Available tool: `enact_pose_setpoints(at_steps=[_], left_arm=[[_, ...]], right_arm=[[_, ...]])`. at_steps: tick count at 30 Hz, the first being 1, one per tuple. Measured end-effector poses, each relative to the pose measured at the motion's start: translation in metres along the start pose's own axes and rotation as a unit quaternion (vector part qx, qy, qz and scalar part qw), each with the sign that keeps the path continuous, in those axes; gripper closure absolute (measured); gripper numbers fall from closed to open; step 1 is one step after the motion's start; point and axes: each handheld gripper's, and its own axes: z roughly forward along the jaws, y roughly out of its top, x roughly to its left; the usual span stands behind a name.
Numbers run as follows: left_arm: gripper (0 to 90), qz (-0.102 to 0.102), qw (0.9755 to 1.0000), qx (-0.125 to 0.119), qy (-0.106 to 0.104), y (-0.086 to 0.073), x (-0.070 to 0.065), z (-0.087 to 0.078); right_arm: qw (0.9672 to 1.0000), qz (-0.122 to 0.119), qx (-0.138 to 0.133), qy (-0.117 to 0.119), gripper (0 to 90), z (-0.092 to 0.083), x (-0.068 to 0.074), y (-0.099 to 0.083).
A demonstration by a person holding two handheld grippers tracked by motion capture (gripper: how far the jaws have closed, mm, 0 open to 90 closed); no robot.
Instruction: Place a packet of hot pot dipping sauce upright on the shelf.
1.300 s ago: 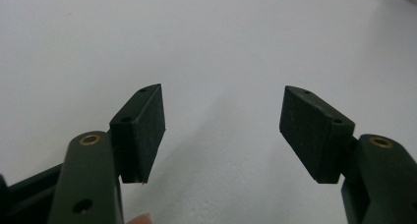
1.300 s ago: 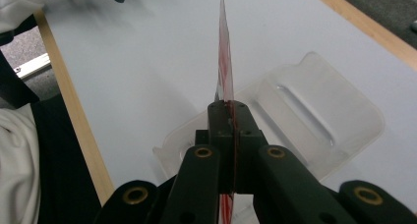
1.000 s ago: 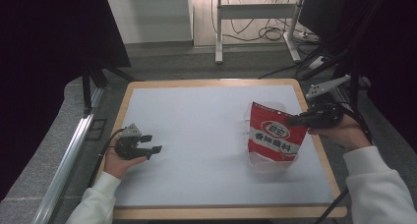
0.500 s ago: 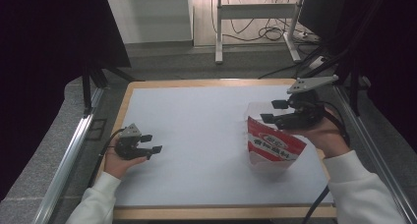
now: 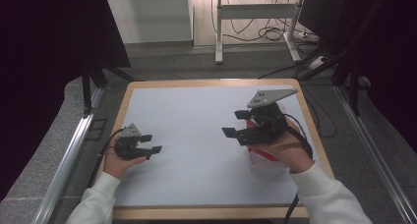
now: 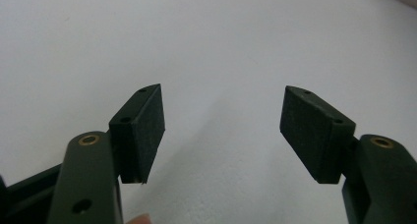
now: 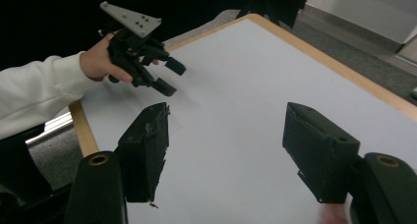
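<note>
**Holding both grippers apart over a white surface**

Hovering over the right part of the surface (image 5: 196,135), the right gripper (image 5: 242,124) has its fingers (image 7: 147,150) spread wide with nothing between them; in the right gripper view only bare white surface lies in the gap. A red and white bag (image 5: 263,157) lies on the surface under the right hand (image 5: 287,148), mostly hidden by the hand and gripper. It sits behind and below the fingers, not between them, and whether the hand touches it cannot be told.

Near the surface's left edge, the left gripper (image 5: 150,144) sits low in the left hand (image 5: 118,160). Its fingers (image 6: 142,130) are also released, wide apart, and the left gripper view shows only plain white surface between them. The bag is well apart from this gripper, across the surface.

A wooden rim (image 5: 206,82) borders the surface.
</note>
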Motion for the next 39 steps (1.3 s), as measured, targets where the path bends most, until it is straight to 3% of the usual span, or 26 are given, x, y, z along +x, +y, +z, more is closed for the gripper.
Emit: enact_pose_setpoints(at_steps=[11,22,28,39], left_arm=[[33.2,0.002,1.0,0.0,-0.002,-0.001,-0.001,0.0],[33.2,0.001,1.0,-0.001,-0.002,-0.002,-0.001,0.0],[33.1,0.001,1.0,0.0,-0.002,-0.002,-0.002,0.001],[33.1,-0.001,1.0,-0.001,-0.003,-0.001,-0.001,0.001]], right_arm=[[0.9994,-0.002,0.02,0.029,30.9,0.058,0.027,-0.018],[0.9974,0.013,0.06,0.038,30.1,0.126,0.032,-0.057],[0.9974,0.018,0.064,0.028,30.1,0.135,0.027,-0.067],[0.9976,0.023,0.061,0.024,27.2,0.134,0.025,-0.081]])
